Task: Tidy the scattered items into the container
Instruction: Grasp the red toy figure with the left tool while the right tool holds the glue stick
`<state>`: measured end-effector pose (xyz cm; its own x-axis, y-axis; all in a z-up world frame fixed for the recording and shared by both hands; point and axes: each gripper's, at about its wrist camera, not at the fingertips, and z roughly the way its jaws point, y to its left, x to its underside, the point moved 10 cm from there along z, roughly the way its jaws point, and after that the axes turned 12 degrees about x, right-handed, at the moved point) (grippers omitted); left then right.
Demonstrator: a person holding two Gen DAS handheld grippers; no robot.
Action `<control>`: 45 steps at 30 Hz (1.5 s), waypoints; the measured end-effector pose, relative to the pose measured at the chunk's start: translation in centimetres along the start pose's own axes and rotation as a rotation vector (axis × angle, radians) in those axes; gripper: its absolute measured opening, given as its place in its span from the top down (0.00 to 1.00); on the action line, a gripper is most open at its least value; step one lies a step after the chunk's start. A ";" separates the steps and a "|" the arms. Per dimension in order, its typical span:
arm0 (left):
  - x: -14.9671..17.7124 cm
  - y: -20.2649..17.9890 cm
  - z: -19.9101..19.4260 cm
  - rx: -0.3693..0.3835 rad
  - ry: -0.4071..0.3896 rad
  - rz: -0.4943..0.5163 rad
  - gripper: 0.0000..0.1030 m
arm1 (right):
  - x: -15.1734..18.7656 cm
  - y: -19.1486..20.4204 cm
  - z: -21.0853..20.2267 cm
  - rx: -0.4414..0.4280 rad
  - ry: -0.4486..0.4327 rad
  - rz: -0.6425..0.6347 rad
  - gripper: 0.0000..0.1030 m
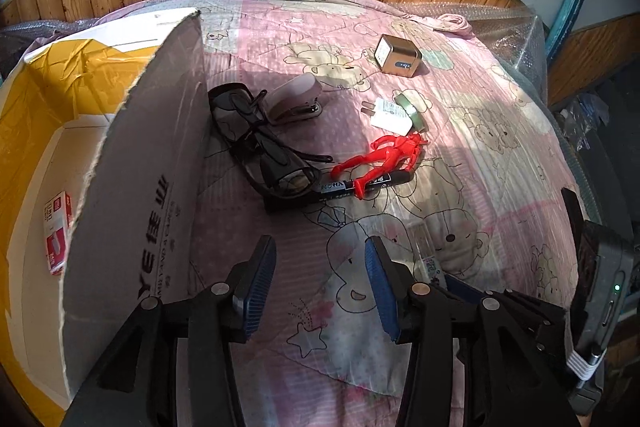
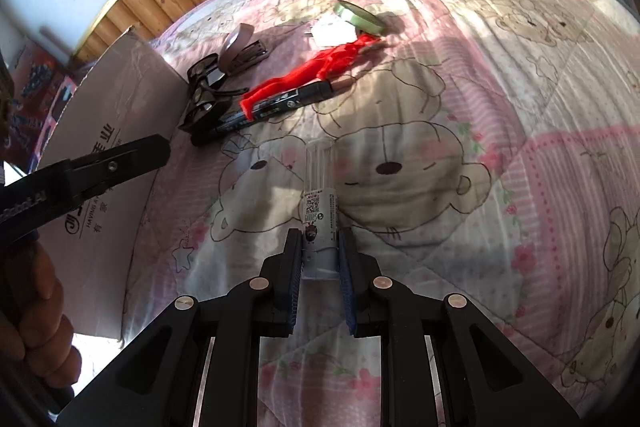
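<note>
Far left in the left wrist view there's the cardboard box (image 1: 132, 187), flap up, with printed Chinese characters and "YE" on its side; the right wrist view shows "HAVING A" there too. Only the left camera sees inside it: a small red and white packet (image 1: 59, 231) lying on the bottom, text too small to read. Next to the box on the pink cartoon blanket (image 1: 460, 155) sit dark glasses (image 1: 260, 147), a stapler (image 1: 294, 99), a black marker (image 1: 340, 187) with white lettering I can't quite make out, a red toy figure (image 1: 384, 157) lying across it, a white plug (image 1: 390, 113), green tape (image 1: 410, 103) and a small tin (image 1: 396, 55). The left gripper (image 1: 320, 283) hangs wide open over the blanket, holding nothing. The right gripper (image 2: 320, 259) is clamped on a tube (image 2: 318, 199) with a QR code label, its clear end resting toward the marker. A hand (image 2: 36, 331) shows only in the right view.
</note>
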<state>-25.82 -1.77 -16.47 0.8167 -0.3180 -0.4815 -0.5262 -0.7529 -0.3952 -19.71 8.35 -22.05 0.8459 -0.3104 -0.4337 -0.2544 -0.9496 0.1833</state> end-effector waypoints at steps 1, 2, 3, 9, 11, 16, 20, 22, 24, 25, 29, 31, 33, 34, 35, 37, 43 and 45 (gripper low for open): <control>-0.3 -0.1 0.7 -0.003 0.008 0.016 0.53 | 0.1 -0.2 -0.1 -0.003 0.000 0.008 0.82; -0.6 -0.1 1.4 -0.011 0.013 0.033 0.53 | 0.2 -0.3 -0.2 -0.005 0.000 0.012 0.82; -0.9 -0.3 2.0 -0.012 0.016 0.049 0.53 | 0.2 -0.4 -0.2 -0.010 0.001 0.018 0.82; -3.5 -2.9 4.4 0.044 0.002 0.126 0.51 | 0.1 -0.8 -0.1 -0.039 0.007 0.038 0.82; -4.2 -3.6 5.9 0.057 0.015 0.141 0.51 | 0.1 -0.8 0.0 -0.043 0.007 0.039 0.82; -5.2 -4.5 9.4 0.066 0.041 0.129 0.51 | 0.1 -0.9 0.0 -0.056 0.007 0.045 0.81; -5.9 -5.1 10.7 0.044 0.028 0.158 0.51 | 0.1 -0.7 0.0 -0.062 0.007 0.050 0.81; -6.1 -4.9 10.7 0.043 0.039 0.164 0.59 | 0.1 -0.7 0.0 -0.069 0.009 0.054 0.81; -6.4 -4.8 10.3 0.068 0.029 0.162 0.72 | 0.0 -0.7 0.0 -0.075 0.008 0.056 0.81; -6.4 -4.7 10.0 0.056 0.025 0.169 0.75 | 0.0 -0.7 0.0 -0.079 0.008 0.059 0.81; -6.2 -4.6 9.4 0.059 0.041 0.155 0.77 | 0.0 -0.3 -0.1 -0.089 0.007 0.068 0.81; -6.3 -4.4 9.3 0.048 0.036 0.129 0.75 | 0.0 -0.2 -0.1 -0.093 0.008 0.068 0.81; -5.9 -3.9 10.1 0.017 0.059 0.096 0.58 | -0.1 0.0 -0.1 -0.097 0.009 0.067 0.82; -5.8 -3.7 10.5 -0.004 0.065 0.084 0.47 | -0.1 0.1 0.0 -0.096 0.007 0.063 0.82; -5.6 -3.6 11.0 -0.017 0.071 0.082 0.42 | -0.3 -0.1 0.2 -0.097 0.006 0.062 0.82; -5.4 -3.4 11.8 -0.057 0.074 0.113 0.49 | -0.3 -0.3 0.2 -0.102 0.004 0.060 0.82; -6.0 -3.3 10.7 -0.045 0.039 0.089 0.83 | -0.1 -0.8 -0.1 -0.126 0.010 0.076 0.82; -6.1 -3.6 10.3 -0.025 0.037 0.072 0.84 | -0.1 -0.9 -0.3 -0.127 0.012 0.080 0.82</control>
<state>-31.35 8.78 -20.14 0.7852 -0.3924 -0.4790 -0.5782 -0.7416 -0.3403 -19.41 9.28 -21.93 0.8311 -0.3834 -0.4029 -0.2602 -0.9083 0.3277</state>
